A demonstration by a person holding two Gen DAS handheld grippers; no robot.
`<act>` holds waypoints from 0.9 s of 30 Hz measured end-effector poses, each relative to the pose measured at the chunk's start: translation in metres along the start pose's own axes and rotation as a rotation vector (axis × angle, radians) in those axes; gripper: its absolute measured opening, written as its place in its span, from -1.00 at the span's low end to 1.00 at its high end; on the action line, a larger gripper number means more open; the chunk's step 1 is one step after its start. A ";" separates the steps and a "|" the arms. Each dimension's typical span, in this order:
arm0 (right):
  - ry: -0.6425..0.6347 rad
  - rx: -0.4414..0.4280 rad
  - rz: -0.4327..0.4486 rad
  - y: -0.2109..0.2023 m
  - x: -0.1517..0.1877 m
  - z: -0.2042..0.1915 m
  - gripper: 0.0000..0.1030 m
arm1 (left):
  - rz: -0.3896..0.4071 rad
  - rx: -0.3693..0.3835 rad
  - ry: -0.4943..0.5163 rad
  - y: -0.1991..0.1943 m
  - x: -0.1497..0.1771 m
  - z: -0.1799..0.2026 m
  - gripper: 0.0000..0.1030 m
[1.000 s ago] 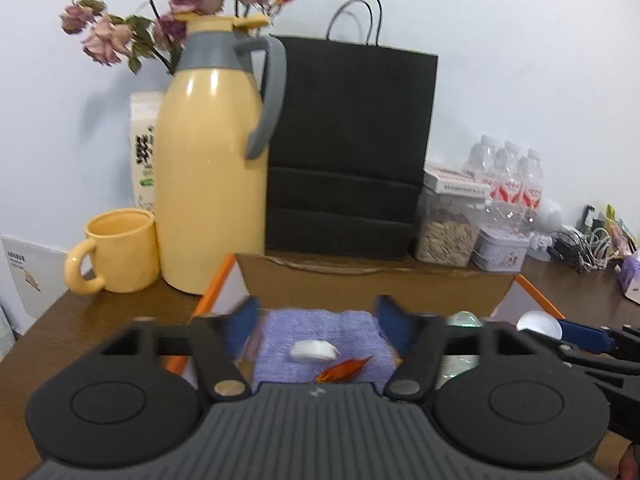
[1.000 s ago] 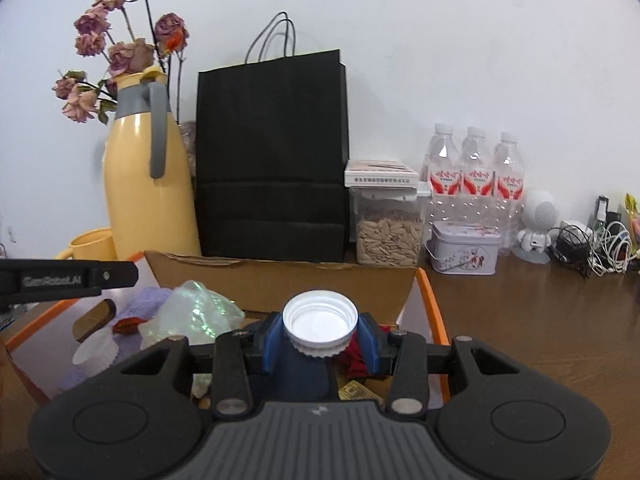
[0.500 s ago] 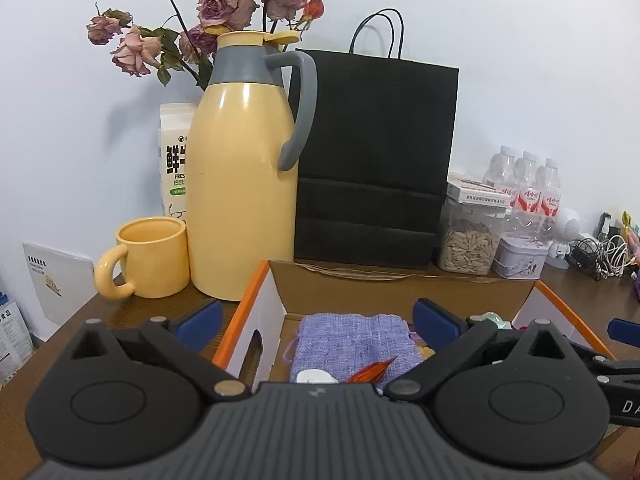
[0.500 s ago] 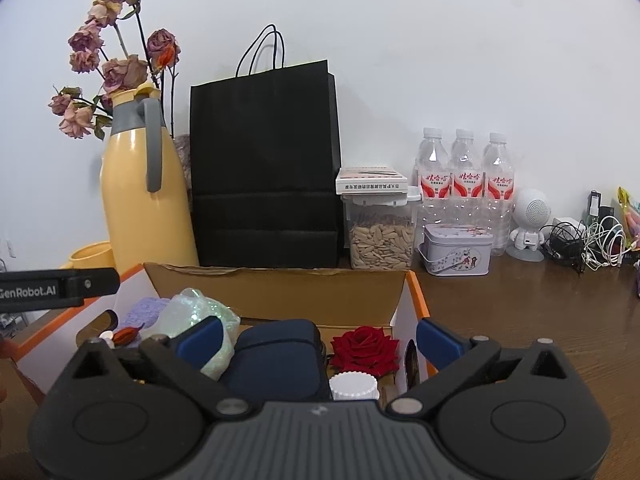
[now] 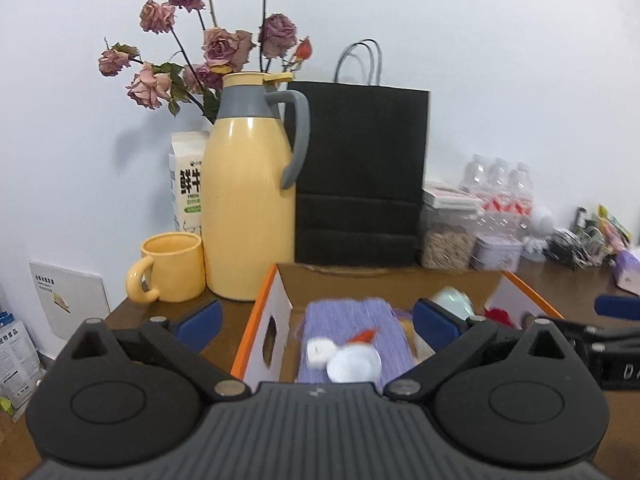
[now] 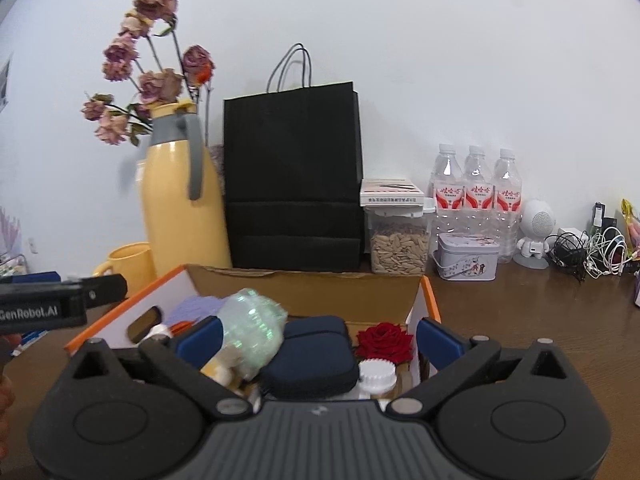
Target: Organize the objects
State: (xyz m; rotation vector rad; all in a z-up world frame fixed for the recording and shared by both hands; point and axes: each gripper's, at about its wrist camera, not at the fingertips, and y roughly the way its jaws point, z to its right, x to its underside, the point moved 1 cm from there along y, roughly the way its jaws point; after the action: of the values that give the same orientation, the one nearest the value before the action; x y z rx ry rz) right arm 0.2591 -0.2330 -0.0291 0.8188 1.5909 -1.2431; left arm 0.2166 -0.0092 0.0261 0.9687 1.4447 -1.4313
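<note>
An open cardboard box with orange edges (image 5: 262, 308) (image 6: 428, 296) sits on the wooden table. It holds a purple knitted cloth (image 5: 348, 320), a small white lump (image 5: 318, 353), a white round lid (image 5: 354, 364), an iridescent wrapped ball (image 6: 252, 326), a dark blue pouch (image 6: 312, 352), a red rose (image 6: 385, 340) and a white ribbed cap (image 6: 377, 376). My left gripper (image 5: 316, 322) is open and empty, above the box's left end. My right gripper (image 6: 318, 338) is open and empty, above the box's right part.
Behind the box stand a yellow thermos jug (image 5: 248, 200), a yellow mug (image 5: 170, 266), a milk carton (image 5: 186, 184), a black paper bag (image 5: 360, 176), a seed jar (image 6: 398, 246), a tin (image 6: 467, 256), three water bottles (image 6: 476, 196) and tangled cables (image 6: 588, 252).
My right gripper opened and let the white cap drop into the box next to the rose. My left gripper opened wide. Both grippers drew back and up from the box.
</note>
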 end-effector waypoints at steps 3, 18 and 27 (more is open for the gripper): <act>-0.004 -0.004 -0.008 -0.021 0.003 -0.004 1.00 | -0.019 0.018 0.018 -0.021 0.007 -0.001 1.00; 0.000 -0.015 -0.131 -0.101 0.048 -0.027 1.00 | -0.153 0.023 0.017 -0.096 0.054 -0.016 1.00; 0.011 -0.024 -0.161 -0.122 0.062 -0.036 1.00 | -0.198 0.037 0.011 -0.118 0.073 -0.019 1.00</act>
State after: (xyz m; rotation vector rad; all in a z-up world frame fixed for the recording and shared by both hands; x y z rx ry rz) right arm 0.1181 -0.2330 -0.0426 0.6947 1.7048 -1.3312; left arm 0.0809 0.0023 -0.0041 0.8768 1.5618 -1.6026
